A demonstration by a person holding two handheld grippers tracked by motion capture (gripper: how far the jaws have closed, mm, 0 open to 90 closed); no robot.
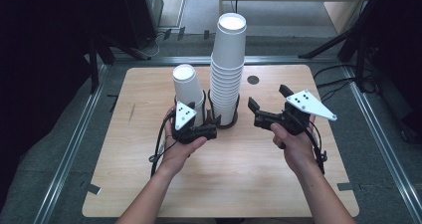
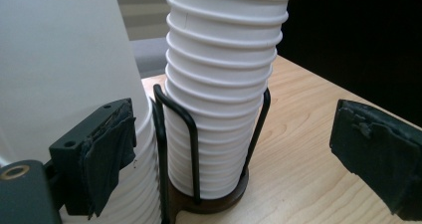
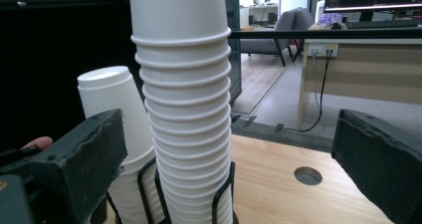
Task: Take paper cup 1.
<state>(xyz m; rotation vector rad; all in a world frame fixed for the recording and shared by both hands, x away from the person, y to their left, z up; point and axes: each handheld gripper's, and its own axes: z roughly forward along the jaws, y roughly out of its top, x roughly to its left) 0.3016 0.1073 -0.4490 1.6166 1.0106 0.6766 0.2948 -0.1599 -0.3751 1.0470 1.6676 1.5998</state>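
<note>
- The tall stack of white paper cups [image 1: 228,69] stands upside down in a black wire holder [image 1: 222,118] near the middle of the wooden table [image 1: 239,184], closer to its far edge.
- Just beside it, on the left, a shorter stack of cups [image 1: 188,92] stands in its own wire frame.
- The left gripper [image 1: 206,129] sits low against the shorter stack, jaws spread wide, gripping nothing.
- The right gripper [image 1: 268,97] hovers to the right of the tall stack, apart from it, jaws released and empty.
- A round hole [image 1: 253,79] lies by the far edge.
</note>
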